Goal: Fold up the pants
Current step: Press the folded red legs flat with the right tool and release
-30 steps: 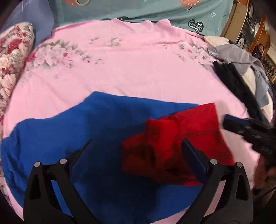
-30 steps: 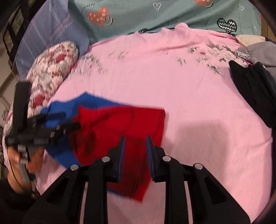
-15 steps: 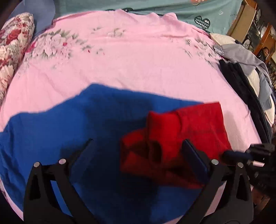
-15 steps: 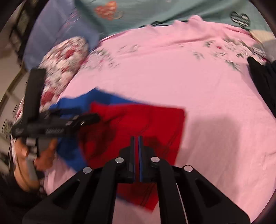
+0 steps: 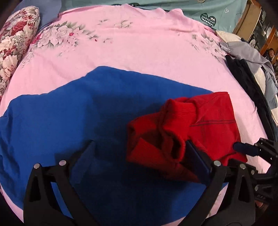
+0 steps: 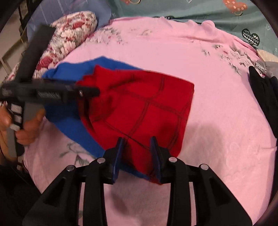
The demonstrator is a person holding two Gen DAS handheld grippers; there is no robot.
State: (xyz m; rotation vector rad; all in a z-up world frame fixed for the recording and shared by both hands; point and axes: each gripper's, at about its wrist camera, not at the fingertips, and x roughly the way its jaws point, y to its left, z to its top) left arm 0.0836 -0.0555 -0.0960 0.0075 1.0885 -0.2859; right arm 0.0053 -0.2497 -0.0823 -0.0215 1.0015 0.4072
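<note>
The pants are red on one side (image 5: 208, 121) and blue on the other (image 5: 69, 118), lying on a pink bedsheet (image 5: 139, 48). In the right wrist view the red part (image 6: 142, 111) lies folded over the blue part (image 6: 69, 125). My left gripper (image 5: 140, 154) is open, its right finger against the bunched red cloth. It also shows in the right wrist view (image 6: 86, 91). My right gripper (image 6: 137, 147) is open with its fingers straddling the near edge of the red cloth. Its tip shows in the left wrist view (image 5: 243, 147).
A floral pillow (image 5: 12, 43) lies at the left edge of the bed. Black (image 5: 246, 81) and grey (image 5: 248, 53) clothes lie piled at the right edge. A teal cover with heart prints (image 6: 191, 10) runs along the back.
My right gripper was shut half a second ago and has opened. It has moved toward the near edge of the red cloth. My left gripper stays open over the pants.
</note>
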